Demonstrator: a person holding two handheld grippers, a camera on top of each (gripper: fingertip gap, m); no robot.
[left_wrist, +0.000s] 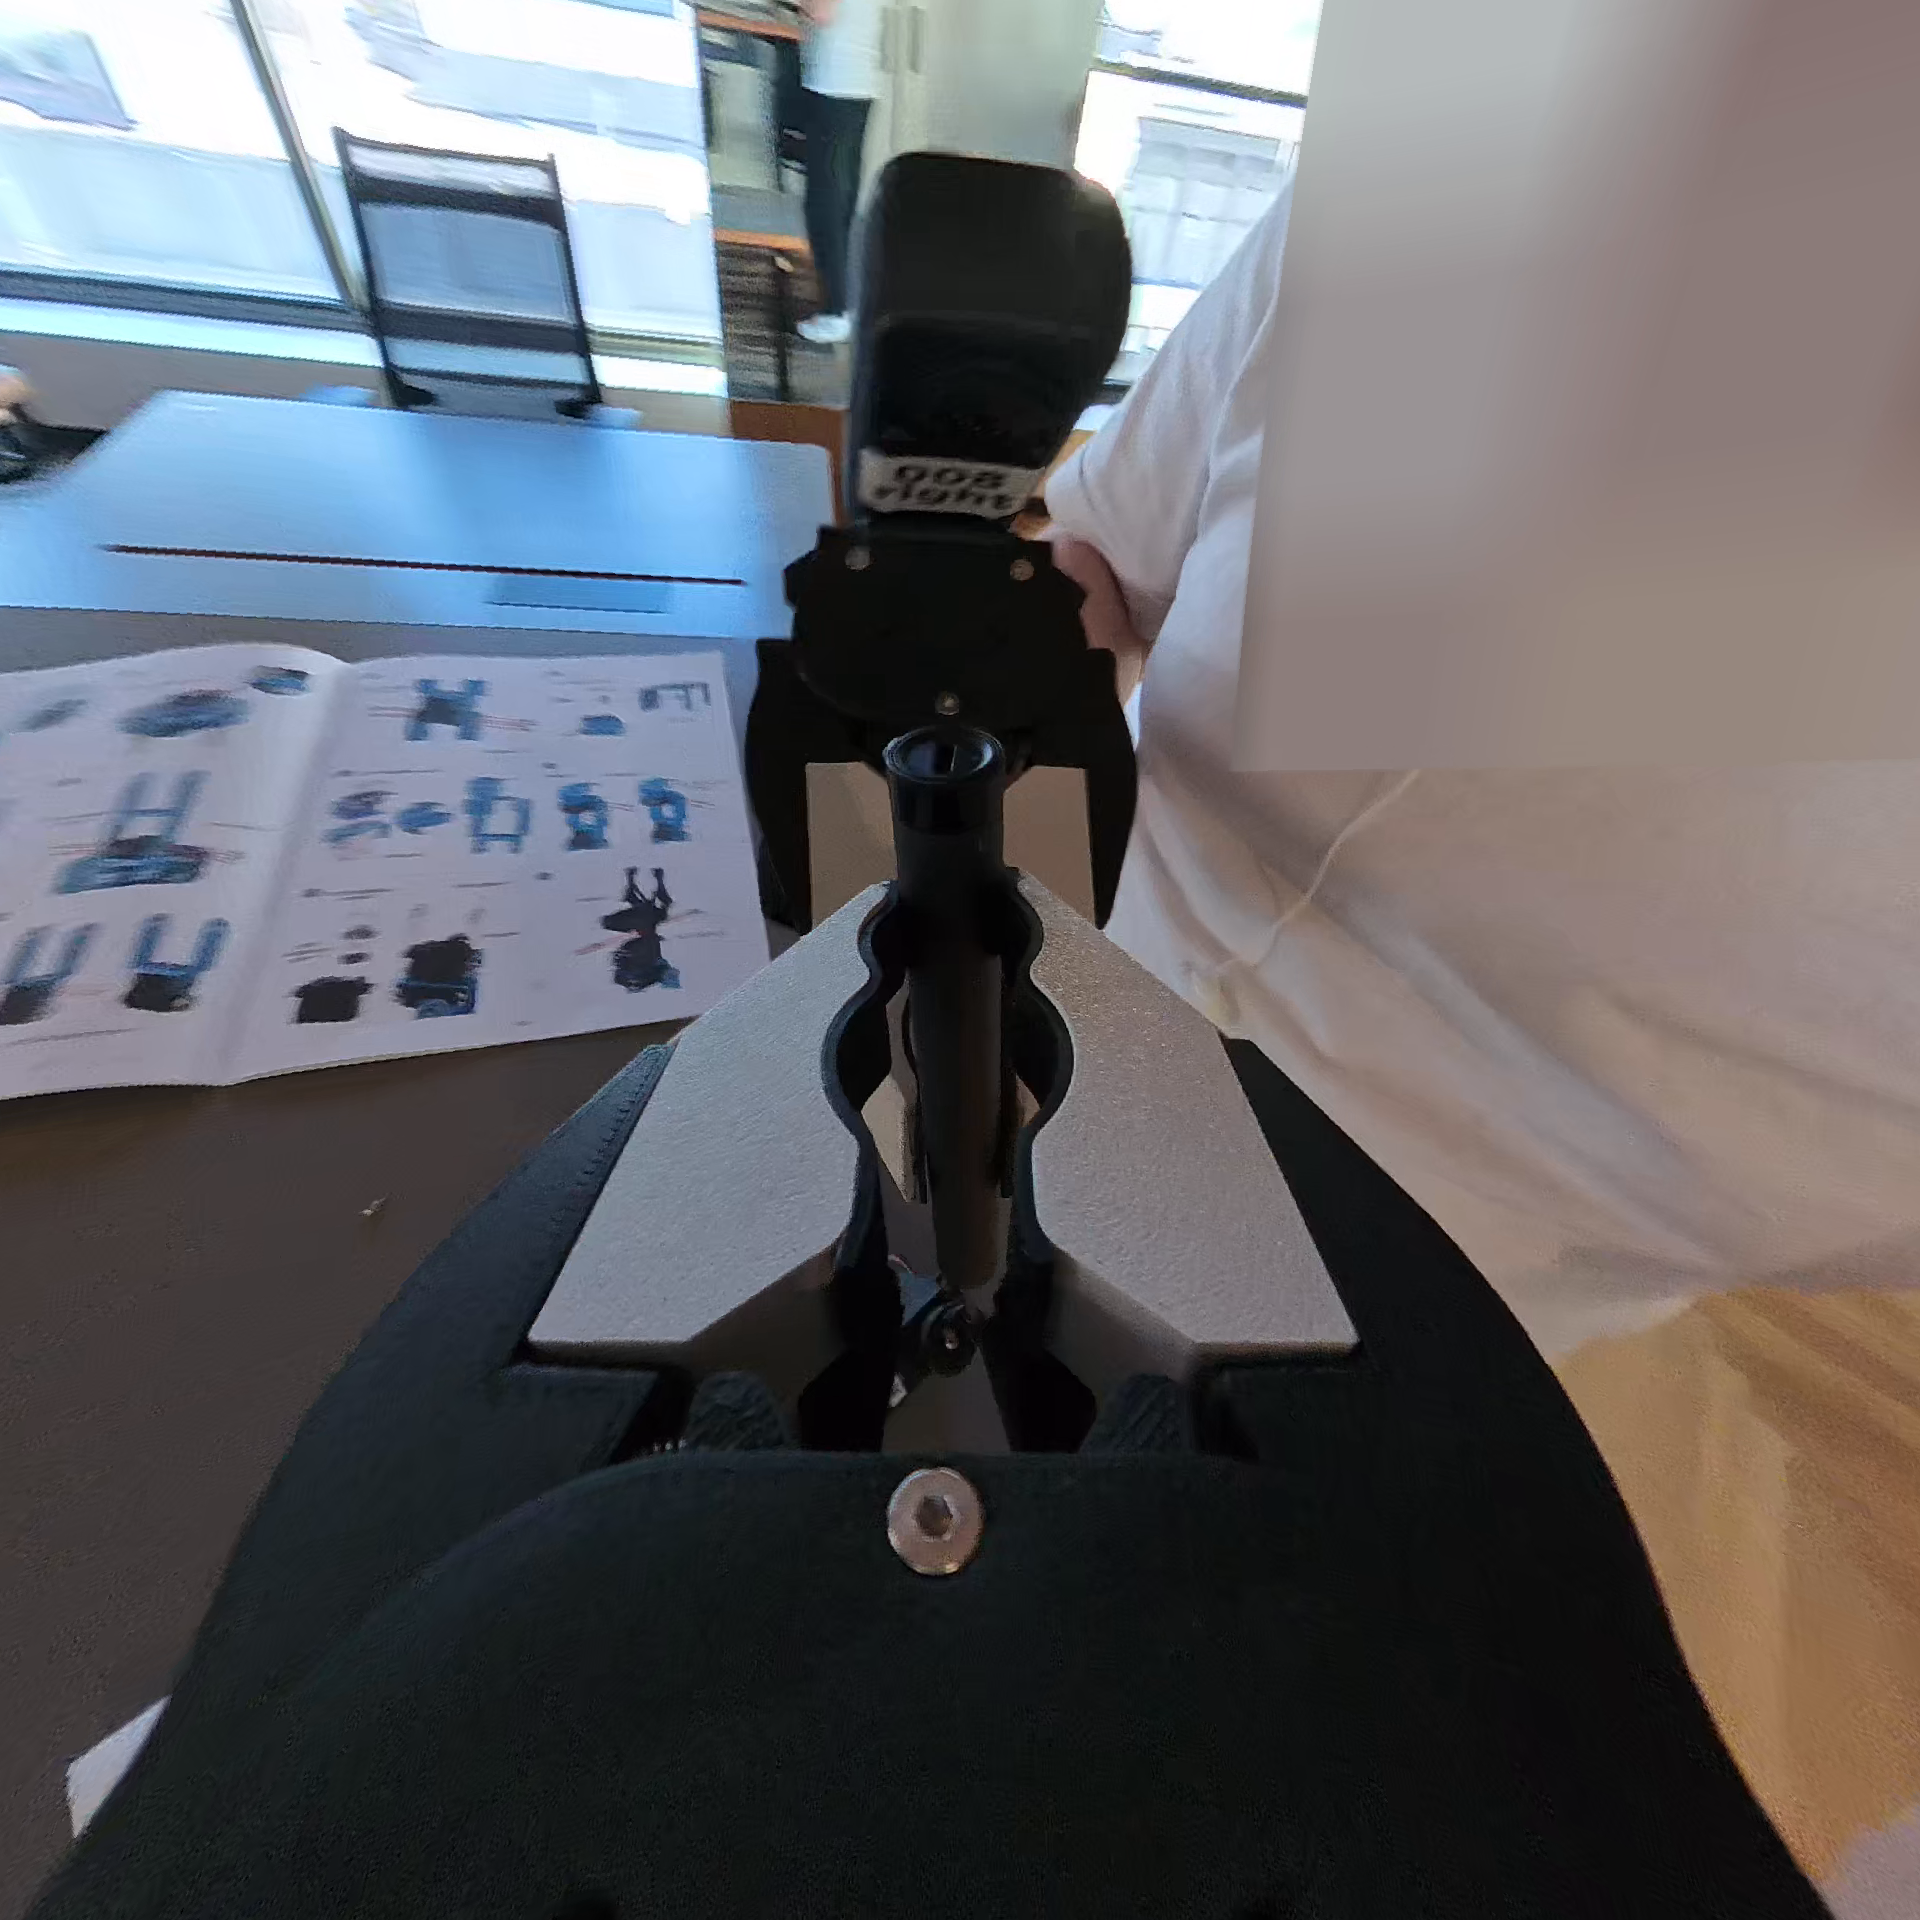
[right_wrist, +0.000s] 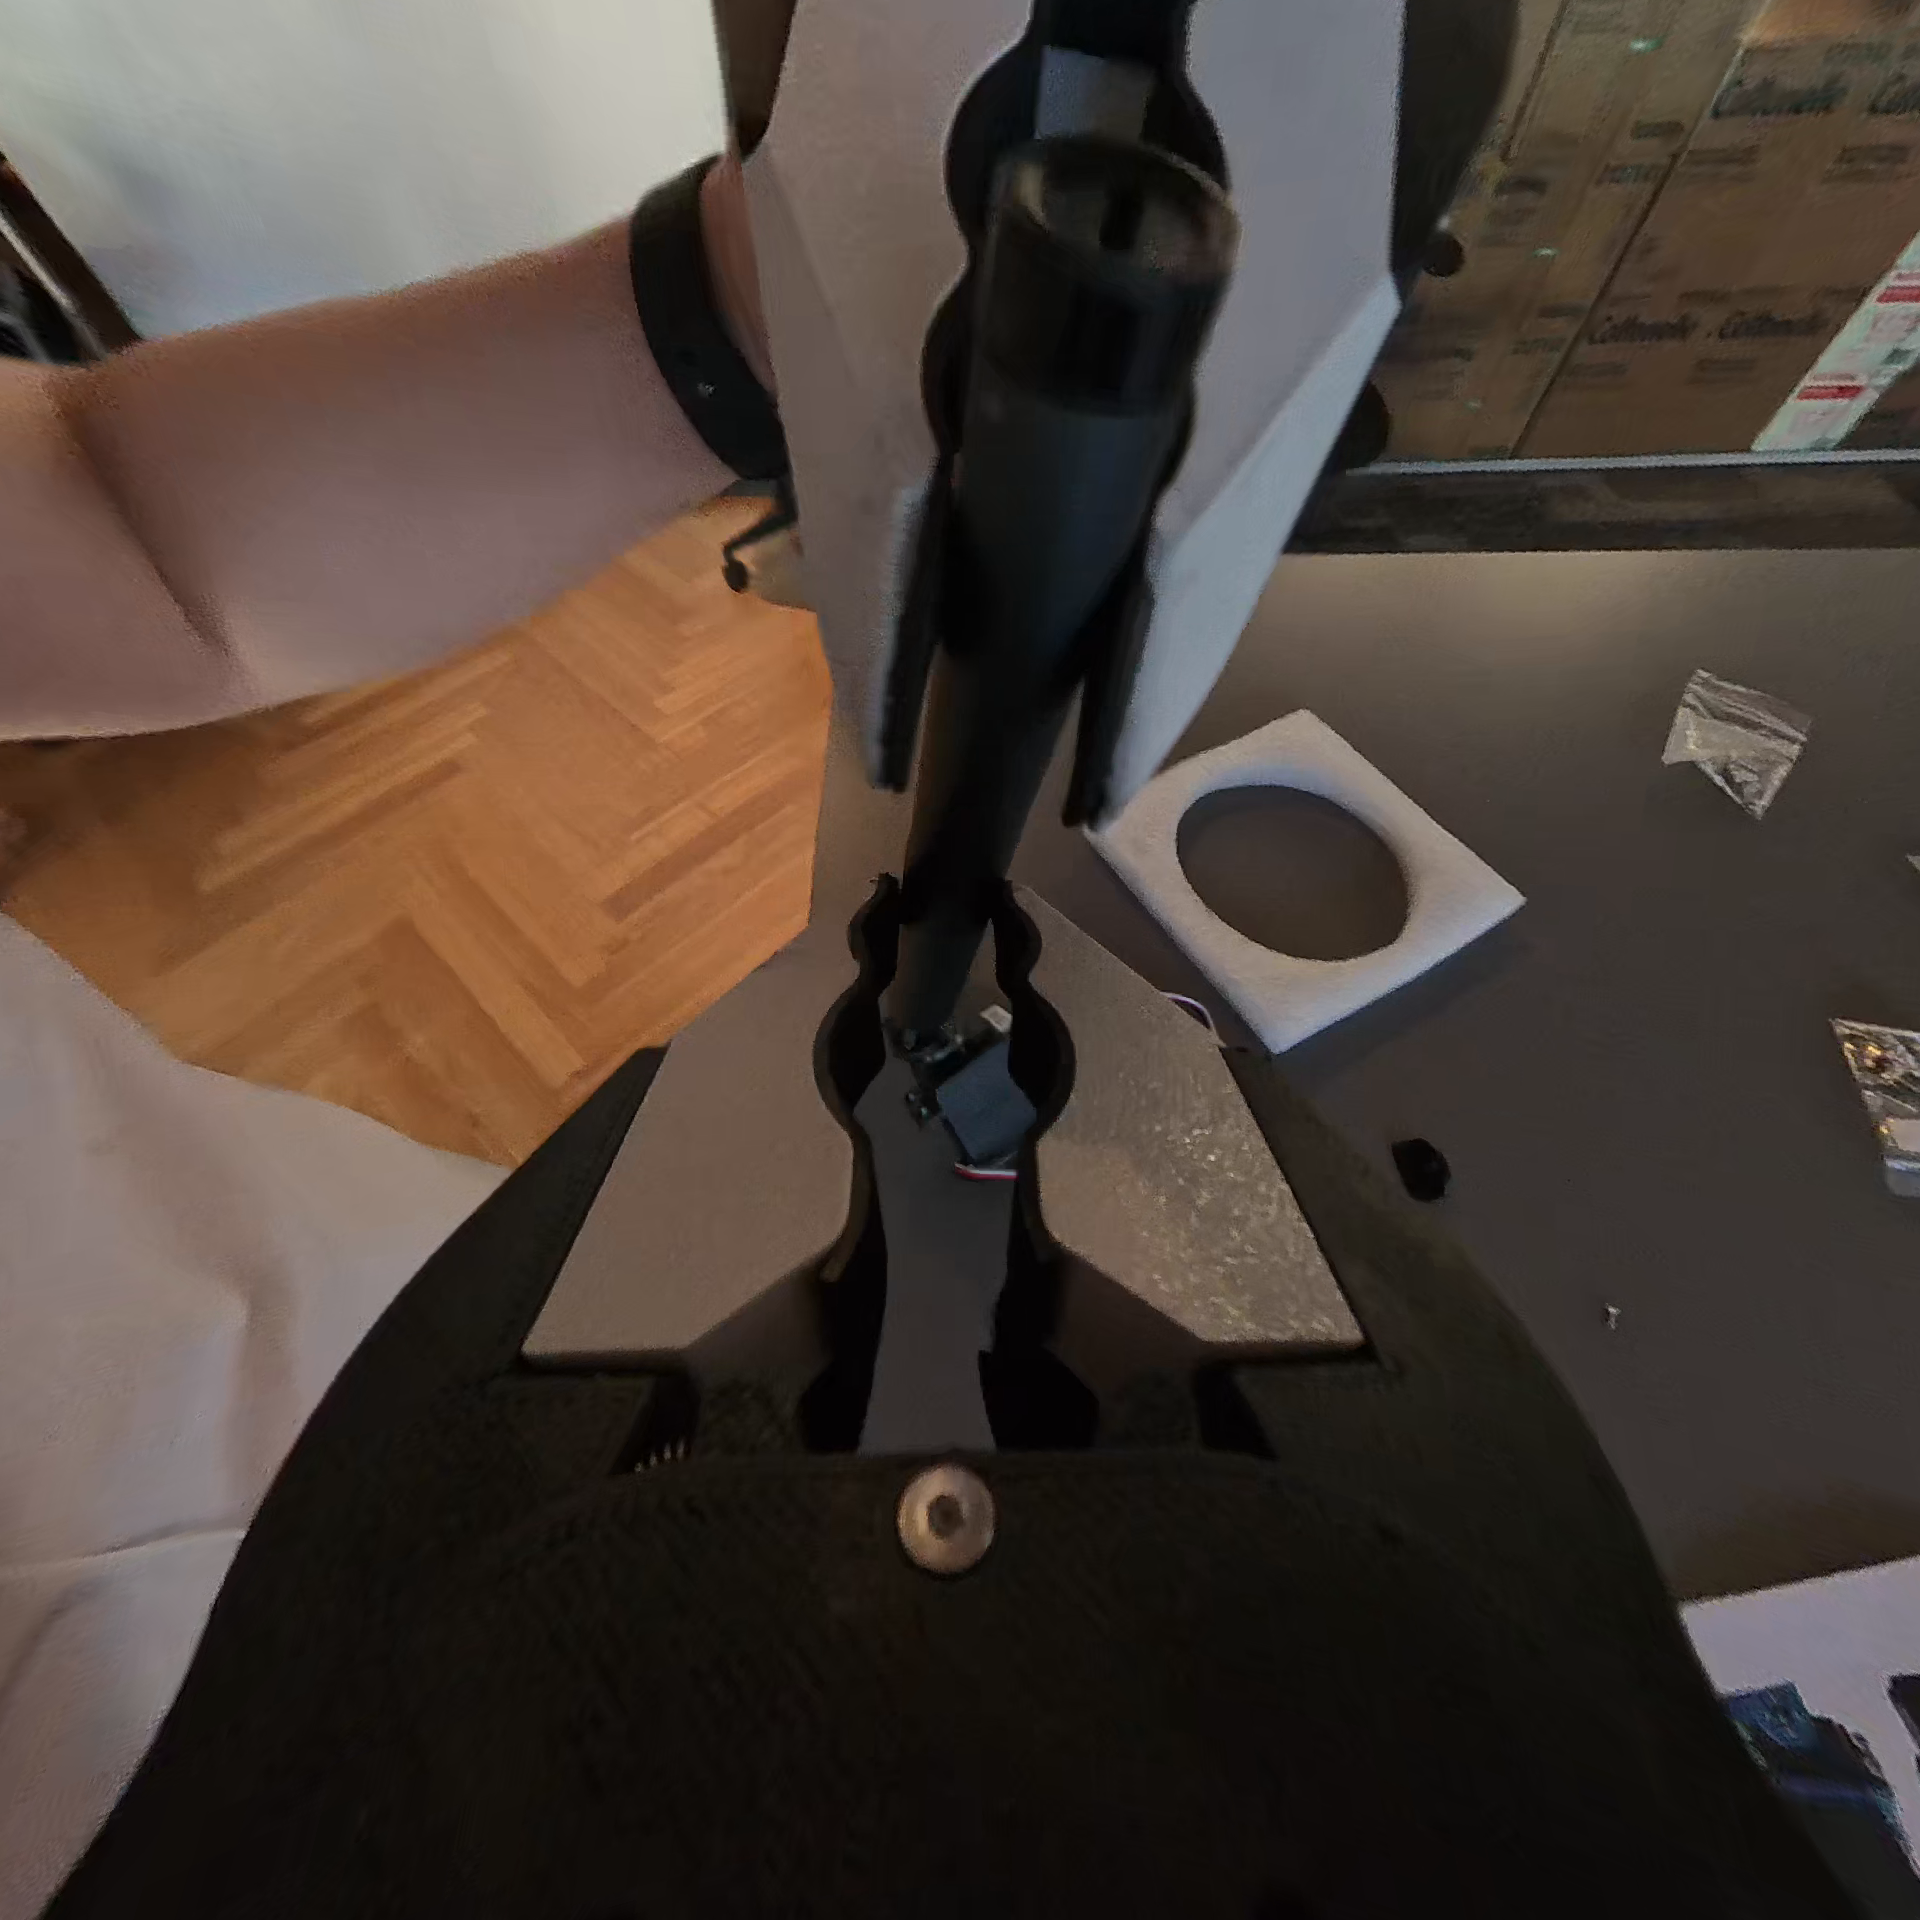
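Note:
My left gripper (left_wrist: 954, 914) is shut on a long black screwdriver-like tool (left_wrist: 951, 1039) that lies along its fingers. The tool's capped end (left_wrist: 940, 769) points away, toward the right gripper's black body (left_wrist: 935, 623) opposite. In the right wrist view the left gripper (right_wrist: 987, 790) comes in from the top, holding the tool (right_wrist: 1039, 520). The tool's thin end meets a small black servo-like part (right_wrist: 971, 1101) with red and white wires. My right gripper (right_wrist: 945, 920) stands a narrow gap apart. Nothing is gripped; the tool's shaft shows behind that gap.
An open instruction booklet (left_wrist: 364, 852) lies on the dark table (right_wrist: 1558, 1299). A white foam square with a round hole (right_wrist: 1444, 904), small bags of parts (right_wrist: 1735, 743) and a tiny black piece (right_wrist: 1418, 1164) lie to the right. A person in white (left_wrist: 1455, 987) stands close.

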